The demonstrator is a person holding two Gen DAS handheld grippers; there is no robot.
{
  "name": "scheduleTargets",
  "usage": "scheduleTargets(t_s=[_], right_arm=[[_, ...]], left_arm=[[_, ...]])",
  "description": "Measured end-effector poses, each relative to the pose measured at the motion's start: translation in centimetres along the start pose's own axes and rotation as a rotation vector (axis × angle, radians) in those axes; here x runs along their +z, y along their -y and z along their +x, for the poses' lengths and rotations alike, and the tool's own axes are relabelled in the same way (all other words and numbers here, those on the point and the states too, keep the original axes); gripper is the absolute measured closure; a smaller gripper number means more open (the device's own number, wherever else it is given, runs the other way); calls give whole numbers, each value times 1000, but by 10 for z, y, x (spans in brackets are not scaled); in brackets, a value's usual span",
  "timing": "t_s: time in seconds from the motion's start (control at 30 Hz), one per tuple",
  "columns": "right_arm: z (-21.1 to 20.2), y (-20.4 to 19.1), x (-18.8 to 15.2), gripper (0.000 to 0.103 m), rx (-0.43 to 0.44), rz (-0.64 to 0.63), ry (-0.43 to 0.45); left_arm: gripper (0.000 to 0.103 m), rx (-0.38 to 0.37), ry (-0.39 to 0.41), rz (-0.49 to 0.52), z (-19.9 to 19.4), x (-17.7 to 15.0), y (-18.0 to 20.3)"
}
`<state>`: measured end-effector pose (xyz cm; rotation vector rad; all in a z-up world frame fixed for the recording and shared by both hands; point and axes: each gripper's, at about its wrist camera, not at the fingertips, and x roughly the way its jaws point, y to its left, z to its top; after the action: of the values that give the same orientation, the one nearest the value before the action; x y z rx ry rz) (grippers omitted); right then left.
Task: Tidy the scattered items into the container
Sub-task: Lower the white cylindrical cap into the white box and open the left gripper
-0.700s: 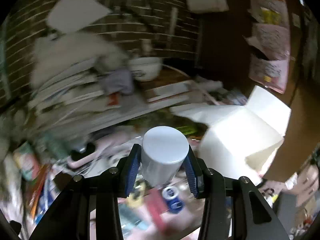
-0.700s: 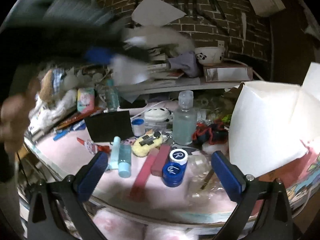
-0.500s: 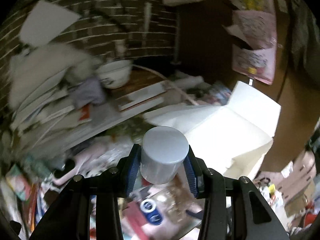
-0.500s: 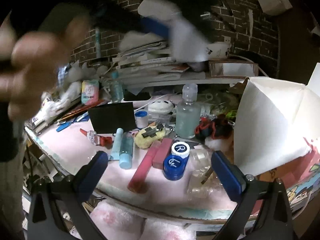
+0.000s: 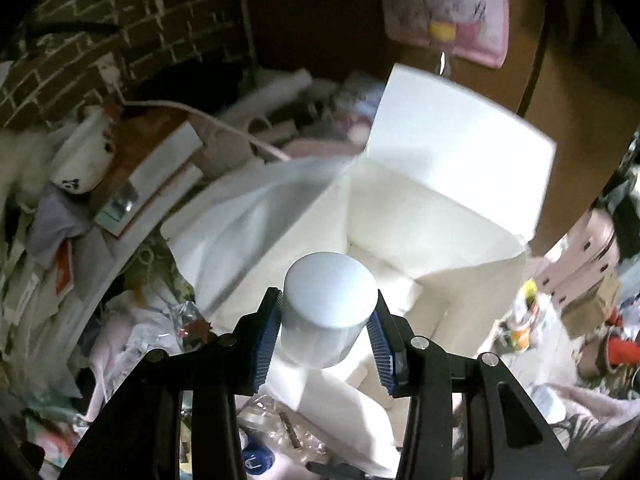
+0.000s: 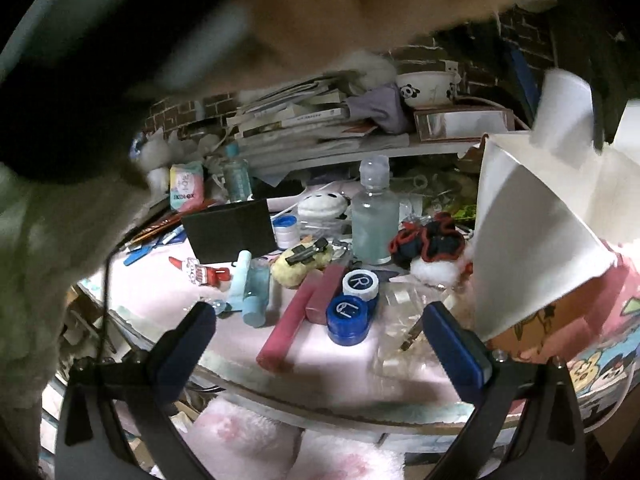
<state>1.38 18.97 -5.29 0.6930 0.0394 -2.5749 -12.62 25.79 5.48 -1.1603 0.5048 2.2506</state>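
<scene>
My left gripper [image 5: 326,340] is shut on a white cylindrical jar [image 5: 330,308] and holds it above the open white box [image 5: 420,224], whose flaps stand open. In the right wrist view the jar [image 6: 564,114] hangs blurred over the box [image 6: 532,240]. My right gripper [image 6: 320,344] is open and empty, low at the table's front edge. Scattered on the pink table [image 6: 168,300] lie a blue contact lens case [image 6: 352,300], a pink tube [image 6: 296,320], light blue tubes [image 6: 250,292], a clear bottle [image 6: 374,220] and a dark scrunchie [image 6: 428,244].
The person's left arm [image 6: 120,60] crosses the top of the right wrist view, blurred. Stacked books [image 6: 304,120], a panda bowl [image 6: 428,88] and a black card [image 6: 230,230] sit behind the items. Crumpled clear plastic [image 6: 408,320] lies by the box.
My left gripper has swung right with the jar, from over the cluttered table to above the box's opening. The right gripper has stayed nearly still and open.
</scene>
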Motion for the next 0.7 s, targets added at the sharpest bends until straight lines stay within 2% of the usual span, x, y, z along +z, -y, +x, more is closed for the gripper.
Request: scheduleTargets(t_s=[0.1, 0.23, 0.6, 0.67, 0.7], right_arm=[[-2, -1, -2, 0, 0, -4, 3], [-2, -2, -3, 0, -4, -2, 2], [-4, 6, -4, 0, -15, 19, -4], [-5, 7, -4, 0, -18, 21, -5], [-5, 7, -4, 0, -21, 21, -5]], left_arm=[[65, 69, -23, 28, 8, -1, 3], [65, 106, -36, 52, 14, -4, 4], [64, 131, -43, 78, 22, -3, 8], [59, 132, -42, 80, 22, -3, 8], [52, 130, -36, 80, 21, -3, 9]])
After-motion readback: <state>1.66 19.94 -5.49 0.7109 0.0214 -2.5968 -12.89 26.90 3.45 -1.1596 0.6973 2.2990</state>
